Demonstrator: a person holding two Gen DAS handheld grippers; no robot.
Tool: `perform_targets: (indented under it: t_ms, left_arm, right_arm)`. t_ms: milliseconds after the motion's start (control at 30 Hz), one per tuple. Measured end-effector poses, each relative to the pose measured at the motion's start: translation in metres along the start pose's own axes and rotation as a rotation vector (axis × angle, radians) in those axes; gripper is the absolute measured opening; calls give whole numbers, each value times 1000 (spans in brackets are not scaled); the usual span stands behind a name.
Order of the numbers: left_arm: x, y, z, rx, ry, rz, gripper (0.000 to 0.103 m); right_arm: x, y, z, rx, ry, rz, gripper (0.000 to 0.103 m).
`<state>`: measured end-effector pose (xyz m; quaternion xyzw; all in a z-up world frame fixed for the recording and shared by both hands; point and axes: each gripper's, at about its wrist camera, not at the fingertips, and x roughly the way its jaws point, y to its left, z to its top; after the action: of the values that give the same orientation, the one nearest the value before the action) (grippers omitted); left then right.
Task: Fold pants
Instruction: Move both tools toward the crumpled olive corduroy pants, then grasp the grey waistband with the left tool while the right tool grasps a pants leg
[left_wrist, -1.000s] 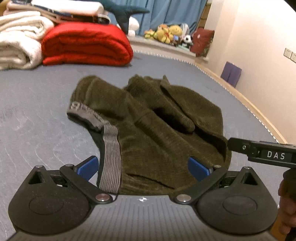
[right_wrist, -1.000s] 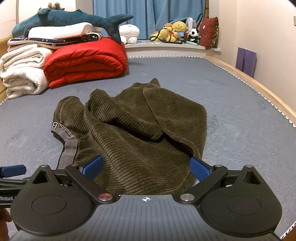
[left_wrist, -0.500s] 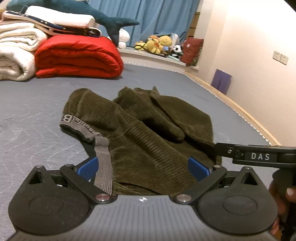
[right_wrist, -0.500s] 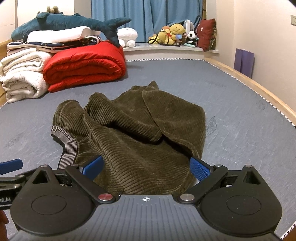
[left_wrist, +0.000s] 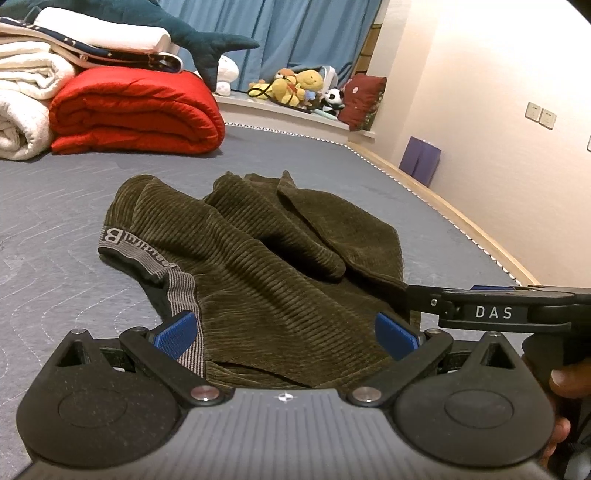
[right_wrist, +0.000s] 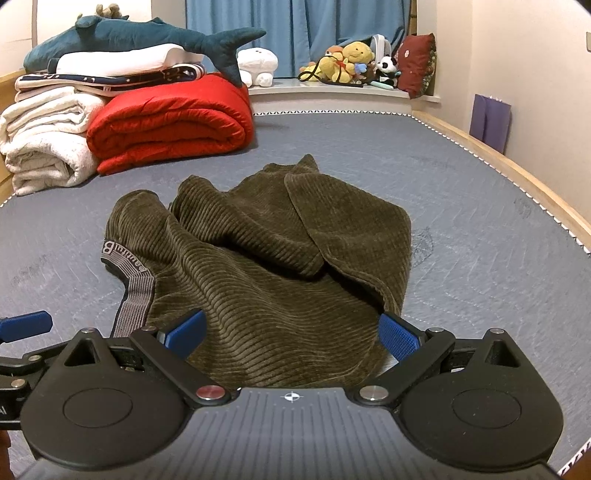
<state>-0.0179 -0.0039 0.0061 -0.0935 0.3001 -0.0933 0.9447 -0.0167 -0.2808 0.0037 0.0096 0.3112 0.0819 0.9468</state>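
Left gripper (left_wrist: 284, 334): jaws spread wide, its blue fingertips (left_wrist: 175, 332) standing well apart over the near edge of the pants (left_wrist: 266, 273), with nothing pinched between them; the left pad lies over the striped grey waistband (left_wrist: 184, 295). Right gripper (right_wrist: 291, 334): jaws likewise spread wide and holding nothing, the two blue pads (right_wrist: 397, 336) flanking the near hem of the same garment. In the left wrist view the right gripper appears from the side at the right edge, a black bar lettered "DAS", with the person's hand (left_wrist: 565, 380) wrapped around its grip below; in the right wrist view one blue fingertip of the left gripper shows at the left edge. The pants, of dark olive ribbed cloth, lie in a loose crumpled heap on the grey quilted mattress (right_wrist: 461, 192), near the middle of it and just ahead of both grippers; the waistband, bearing pale lettering, curls along the heap's left side, and a flap of cloth is turned over on the right. Behind, at the far left of the mattress, a rolled red quilt (right_wrist: 173, 118) rests beside folded white blankets (right_wrist: 48, 144), with a blue plush shark (right_wrist: 147, 37) on top of the stack. Soft toys (right_wrist: 347, 59) and a dark red cushion (right_wrist: 419, 62) sit on the ledge before the blue curtain (right_wrist: 295, 29). A wooden bed rail (right_wrist: 517, 173) runs along the right.
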Motion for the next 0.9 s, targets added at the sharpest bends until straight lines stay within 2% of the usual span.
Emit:
perform_targets:
  t_ms: [567,667,733,767,800,833,900]
  left_arm:
    - [-3,1,0,1,-3,-28,101]
    - [-4,-1,0,7,-4,-34,88]
    - [-4,-2,0,14,-3,-35,58]
    - [-4,-2,0,24,0,-37,49]
    - [-4,-2,2,30,-4,-36,34]
    - [-6,0,5,28,-10,-36,26]
    - [-5,11,18,3,5,-24,17]
  right_arm:
    - [0,-1,-1,-19,-6,-8,99]
    - [0,-1,-1,-25,-6,-4,99]
    - [0,0,0,-29,-7,-2,99]
    - [0,-1,0,-27,-6,1,99]
    - [0,0,1,-24,-5,8,99]
    - [0,-1,3,-21,-4,18,99]
    - [-2,-3,8,-23,-16,29,98]
